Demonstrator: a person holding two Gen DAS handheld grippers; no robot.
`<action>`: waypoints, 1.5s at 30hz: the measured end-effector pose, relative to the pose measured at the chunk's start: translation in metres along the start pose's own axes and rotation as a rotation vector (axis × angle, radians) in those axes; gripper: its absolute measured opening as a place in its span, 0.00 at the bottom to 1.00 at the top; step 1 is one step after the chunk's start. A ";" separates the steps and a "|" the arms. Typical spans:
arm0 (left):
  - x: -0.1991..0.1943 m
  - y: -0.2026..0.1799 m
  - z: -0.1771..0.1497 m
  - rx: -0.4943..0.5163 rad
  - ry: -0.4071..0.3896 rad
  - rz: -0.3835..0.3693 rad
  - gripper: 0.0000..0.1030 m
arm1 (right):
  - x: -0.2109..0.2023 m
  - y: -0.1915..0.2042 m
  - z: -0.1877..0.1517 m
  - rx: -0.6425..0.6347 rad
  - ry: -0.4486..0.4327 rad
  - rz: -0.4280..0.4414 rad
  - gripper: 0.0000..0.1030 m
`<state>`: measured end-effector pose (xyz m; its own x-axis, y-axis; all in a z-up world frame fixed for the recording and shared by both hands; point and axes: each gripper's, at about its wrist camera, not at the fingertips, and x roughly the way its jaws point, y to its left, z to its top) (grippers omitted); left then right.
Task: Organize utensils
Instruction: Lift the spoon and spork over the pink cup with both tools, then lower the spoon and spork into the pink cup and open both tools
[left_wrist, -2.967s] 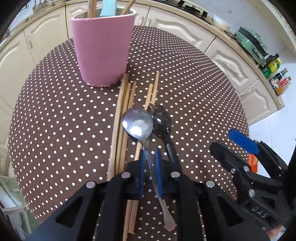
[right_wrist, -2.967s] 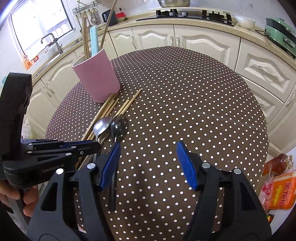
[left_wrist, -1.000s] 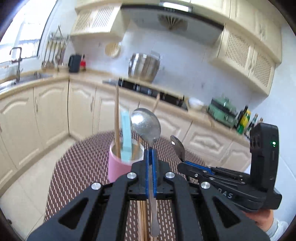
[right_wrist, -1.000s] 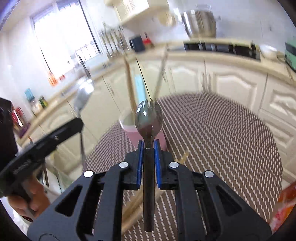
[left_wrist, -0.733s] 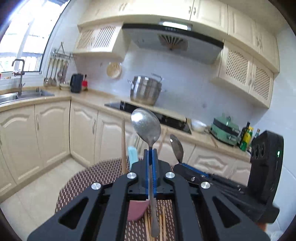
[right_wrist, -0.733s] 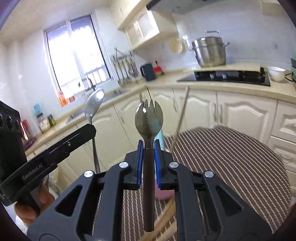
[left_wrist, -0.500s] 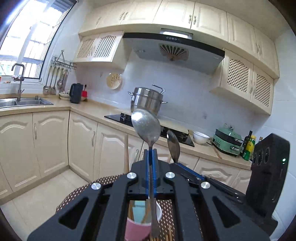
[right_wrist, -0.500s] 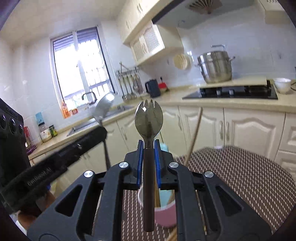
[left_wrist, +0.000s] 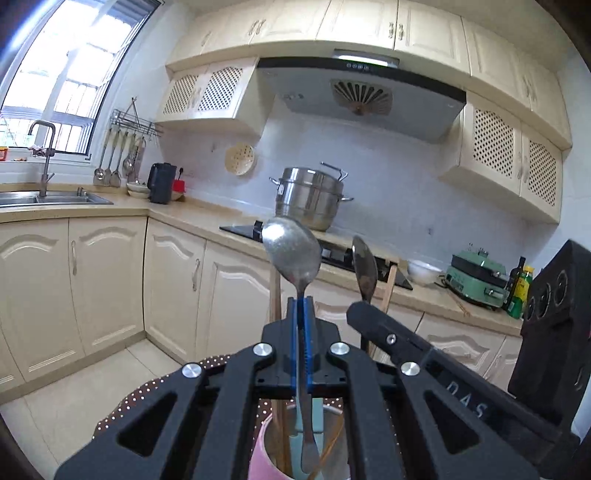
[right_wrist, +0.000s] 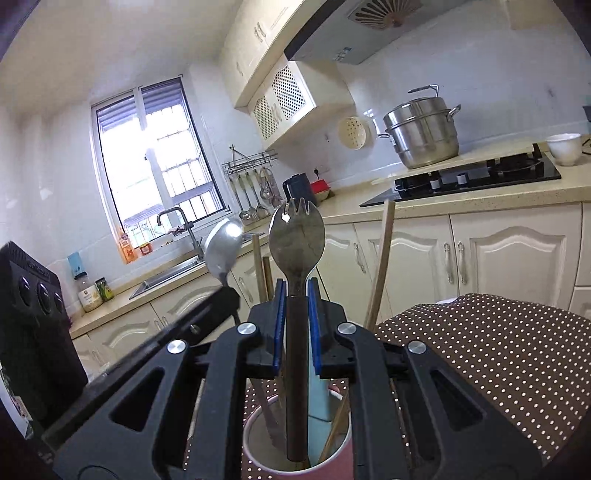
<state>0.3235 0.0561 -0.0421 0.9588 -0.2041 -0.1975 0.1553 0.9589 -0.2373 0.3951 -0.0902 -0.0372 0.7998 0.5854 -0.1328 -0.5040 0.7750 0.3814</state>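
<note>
Left gripper (left_wrist: 303, 321) jaws clamp the spoon (left_wrist: 291, 254); right gripper (right_wrist: 296, 317) jaws clamp the spork (right_wrist: 296, 236). Both handles hang inside the pink cup (right_wrist: 332, 465), unreleased.

Black left gripper (left_wrist: 303, 314) w/ blue pads (left_wrist: 293, 347) grips a silver spoon (left_wrist: 291, 254); black right gripper (right_wrist: 295, 295), also blue-padded, grips a spork (right_wrist: 296, 236) w/ steel-grey head & dark handle. Below: pink cup (right_wrist: 332, 469), white inside, w/ tan wooden chopsticks (right_wrist: 380, 258) & a pale teal utensil (right_wrist: 319, 402). Tablecloth (right_wrist: 498, 343) is brown w/ white polka dots. Cabinets (left_wrist: 103, 280) cream, stockpot (left_wrist: 308, 199) shiny steel, cooktop (right_wrist: 480, 177) black, appliance (left_wrist: 476, 273) mint green.
</note>
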 end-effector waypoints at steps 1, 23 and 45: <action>0.001 0.000 -0.003 0.007 0.010 -0.005 0.03 | 0.000 0.000 -0.002 -0.005 0.002 0.000 0.12; -0.043 -0.001 -0.019 0.010 0.063 0.015 0.32 | -0.041 0.007 -0.023 -0.039 0.051 -0.043 0.12; -0.072 0.006 -0.026 0.070 0.168 0.148 0.59 | -0.049 0.026 -0.037 -0.057 0.126 -0.072 0.12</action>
<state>0.2490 0.0719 -0.0539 0.9204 -0.0849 -0.3817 0.0381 0.9910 -0.1287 0.3313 -0.0899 -0.0546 0.7892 0.5502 -0.2730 -0.4673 0.8263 0.3145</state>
